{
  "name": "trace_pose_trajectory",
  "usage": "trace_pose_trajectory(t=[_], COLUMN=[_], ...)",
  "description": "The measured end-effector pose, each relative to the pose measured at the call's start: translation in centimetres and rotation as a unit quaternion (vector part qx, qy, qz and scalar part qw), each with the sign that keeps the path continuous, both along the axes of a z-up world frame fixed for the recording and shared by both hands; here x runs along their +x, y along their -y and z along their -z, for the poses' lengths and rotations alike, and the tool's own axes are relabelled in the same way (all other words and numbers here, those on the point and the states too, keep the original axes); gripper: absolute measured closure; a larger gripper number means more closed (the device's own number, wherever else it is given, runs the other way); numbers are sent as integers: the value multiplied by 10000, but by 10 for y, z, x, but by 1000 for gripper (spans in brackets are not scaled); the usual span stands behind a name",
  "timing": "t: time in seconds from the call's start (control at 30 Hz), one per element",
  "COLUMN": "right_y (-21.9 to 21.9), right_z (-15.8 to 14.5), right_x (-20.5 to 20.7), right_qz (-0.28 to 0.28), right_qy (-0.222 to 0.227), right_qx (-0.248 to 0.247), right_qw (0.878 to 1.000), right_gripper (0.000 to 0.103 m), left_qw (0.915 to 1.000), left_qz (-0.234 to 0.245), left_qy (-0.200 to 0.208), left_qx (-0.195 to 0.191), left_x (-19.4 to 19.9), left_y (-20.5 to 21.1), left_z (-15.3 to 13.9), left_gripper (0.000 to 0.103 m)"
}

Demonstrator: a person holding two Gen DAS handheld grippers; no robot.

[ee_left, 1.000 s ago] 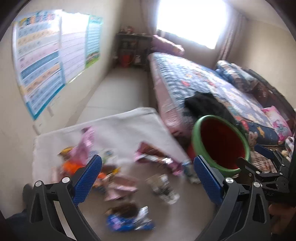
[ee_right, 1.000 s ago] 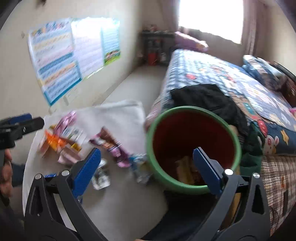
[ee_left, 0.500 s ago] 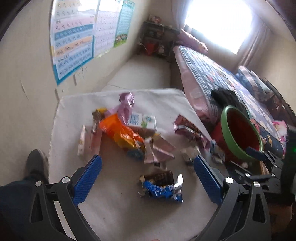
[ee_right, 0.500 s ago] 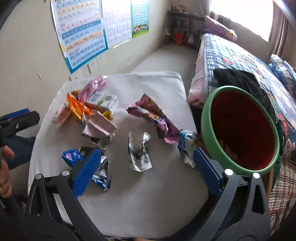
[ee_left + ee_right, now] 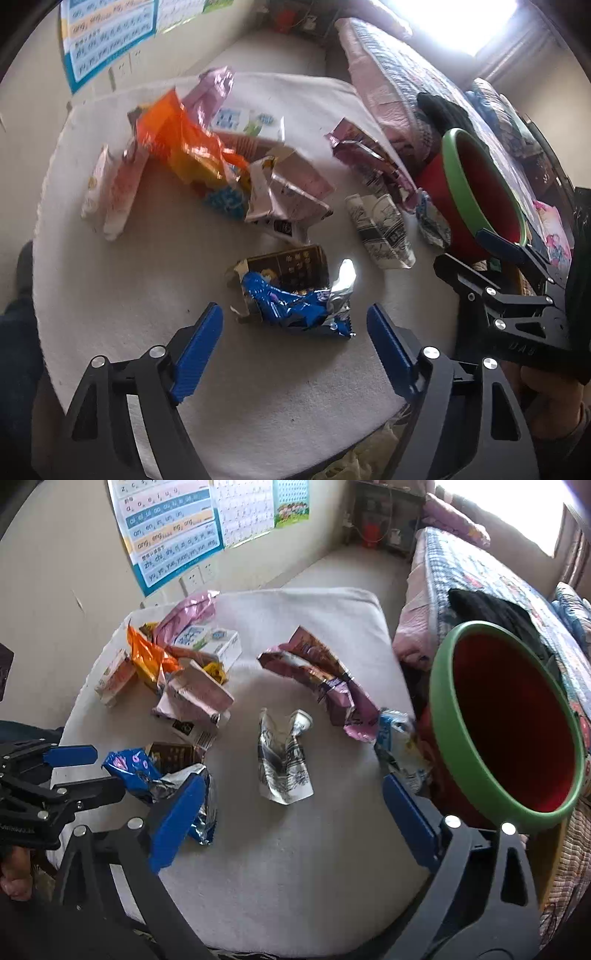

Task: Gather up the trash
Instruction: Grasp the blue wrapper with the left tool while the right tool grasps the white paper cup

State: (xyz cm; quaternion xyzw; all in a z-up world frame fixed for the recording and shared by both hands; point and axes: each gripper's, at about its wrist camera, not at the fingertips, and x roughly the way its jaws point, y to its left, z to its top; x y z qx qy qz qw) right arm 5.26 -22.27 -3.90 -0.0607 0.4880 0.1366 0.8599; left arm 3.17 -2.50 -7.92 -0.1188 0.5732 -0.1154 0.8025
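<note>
A: The left gripper (image 5: 294,332) has its jaws just closing in, still apart, with the blue wrapper (image 5: 291,302) between them untouched, low centre of frame on the white table (image 5: 110,302).

B: So a pick is starting. And the right gripper (image 5: 291,805)?

A: Wide, empty, above the silver pouch (image 5: 282,760). Next I'd lower, pinch, then carry to the green-rimmed bin (image 5: 439,709) at right.

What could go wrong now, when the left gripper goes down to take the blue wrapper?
1. The blue wrapper lies partly on a dark brown packet; the left gripper, whose fingers have just been closing with nothing pinched, may take both or only a foil corner.
2. The right gripper hangs open over the crumpled silver wrapper nearby; the two may collide.
3. The tilted bin may tip.
</note>
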Motion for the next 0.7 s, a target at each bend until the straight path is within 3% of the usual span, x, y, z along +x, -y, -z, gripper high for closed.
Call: trace_pose_trajectory(t=[0.13, 0.47, 0.6, 0.7], right_y=[-2, -5, -6, -6], right_z=[13, 46, 60, 67], right_x=[9, 35, 39, 40], right_qz=[-55, -29, -37, -42], right_qy=[-135, -573, -744, -833], right_qx=[10, 58, 35, 36], right_qw=[9999, 9983, 9972, 9965], right_gripper=[12, 22, 30, 45], left_qw=[9996, 9984, 9979, 9979], left_qz=[-144, -205, -205, -169], left_qy=[-227, -467, -495, -472], left_qx=[-92, -260, -356, -421], left_x=[4, 12, 13, 14], left_y=[1, 7, 7, 9], left_z=[14, 30, 34, 33], left_gripper=[41, 57, 62, 72])
